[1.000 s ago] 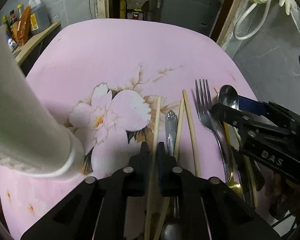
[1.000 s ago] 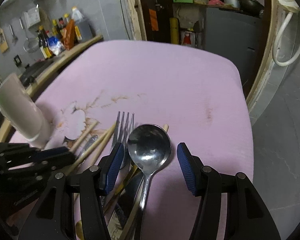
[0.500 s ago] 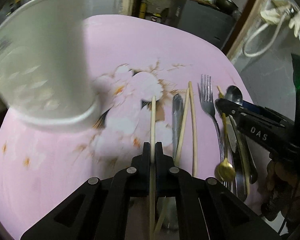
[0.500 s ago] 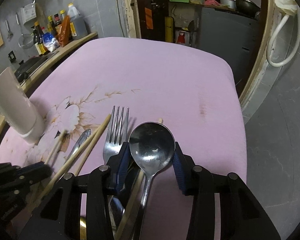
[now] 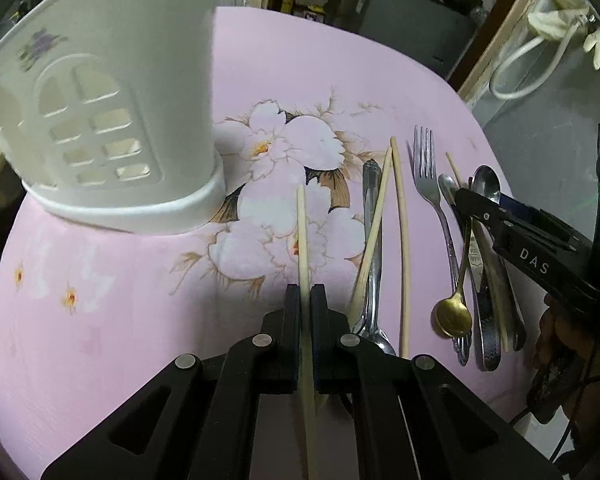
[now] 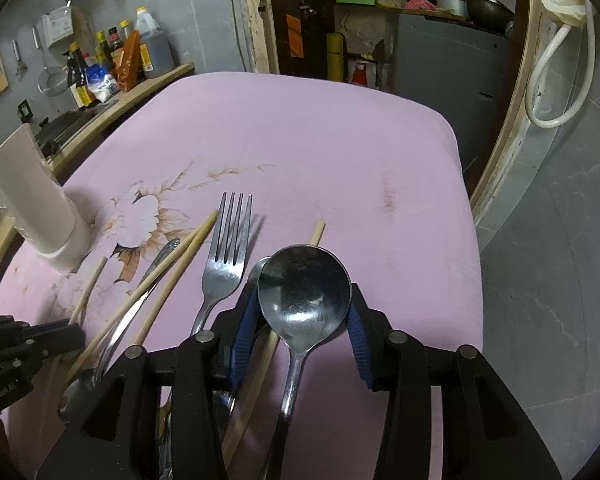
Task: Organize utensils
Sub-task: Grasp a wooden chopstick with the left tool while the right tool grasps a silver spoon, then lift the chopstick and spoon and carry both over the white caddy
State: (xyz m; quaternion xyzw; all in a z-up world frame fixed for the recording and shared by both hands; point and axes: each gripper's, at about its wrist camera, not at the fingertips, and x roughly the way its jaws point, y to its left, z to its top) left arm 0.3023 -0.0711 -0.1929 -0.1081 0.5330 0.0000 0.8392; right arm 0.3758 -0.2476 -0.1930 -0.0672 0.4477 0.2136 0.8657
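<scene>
Far ahead of the tool stands a grey cabinet (image 6: 448, 68) with a dark pan (image 6: 488, 8) on top. To its right a white hose (image 6: 556, 72) loops down the wall; to its left, bottles (image 6: 112, 56) crowd a wooden shelf (image 6: 140, 88).

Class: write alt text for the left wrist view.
The left gripper pinches one wooden chopstick over a pink flowered table. A white slotted holder stands left; more chopsticks, a fork and spoons lie right.
</scene>
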